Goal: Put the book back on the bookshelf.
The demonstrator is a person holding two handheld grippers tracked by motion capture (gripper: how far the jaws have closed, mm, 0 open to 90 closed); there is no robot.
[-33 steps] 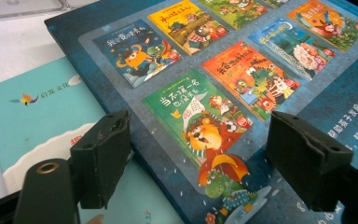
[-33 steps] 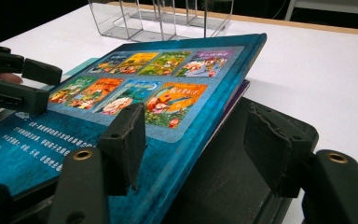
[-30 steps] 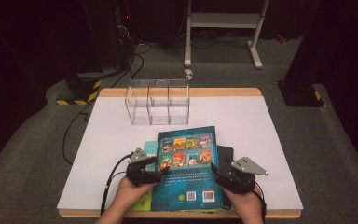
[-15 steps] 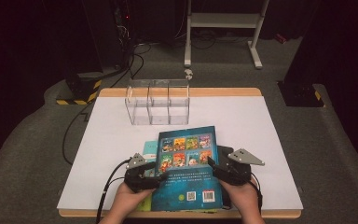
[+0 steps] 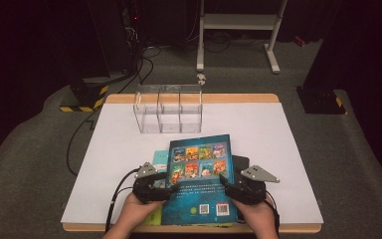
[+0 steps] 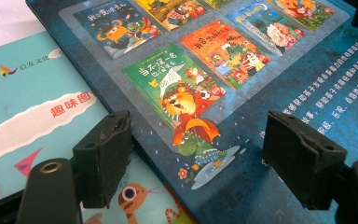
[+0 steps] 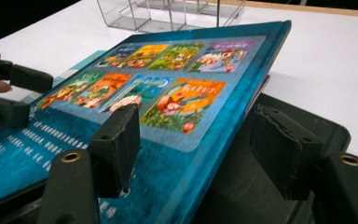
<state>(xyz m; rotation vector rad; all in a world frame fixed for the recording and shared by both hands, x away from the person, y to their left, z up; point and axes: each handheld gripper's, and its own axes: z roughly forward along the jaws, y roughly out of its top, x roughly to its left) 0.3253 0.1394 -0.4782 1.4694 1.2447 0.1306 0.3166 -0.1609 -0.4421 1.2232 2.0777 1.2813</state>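
Note:
A blue picture book (image 5: 199, 179) lies back cover up at the near middle of the white table (image 5: 278, 139). My left gripper (image 5: 165, 183) is at its left edge. In the left gripper view the gripper (image 6: 200, 158) is open: one jaw hangs over a teal booklet (image 6: 37, 102), the other over the blue cover (image 6: 242, 70). My right gripper (image 5: 227, 182) is at the right edge. Its jaws (image 7: 196, 149) have just been opening and straddle the book's edge (image 7: 168, 79) with gaps, one above the cover, one over a black flat thing (image 7: 242, 186).
A clear three-compartment box (image 5: 169, 109) stands behind the books, toward the table's far edge. The teal booklet (image 5: 160, 157) pokes out under the blue book's left side, the black thing (image 5: 239, 163) under its right. White tabletop spreads left and right.
My right hand has shifted slightly at the book's right edge, and its jaws look a little wider. The left hand and the book have kept still.

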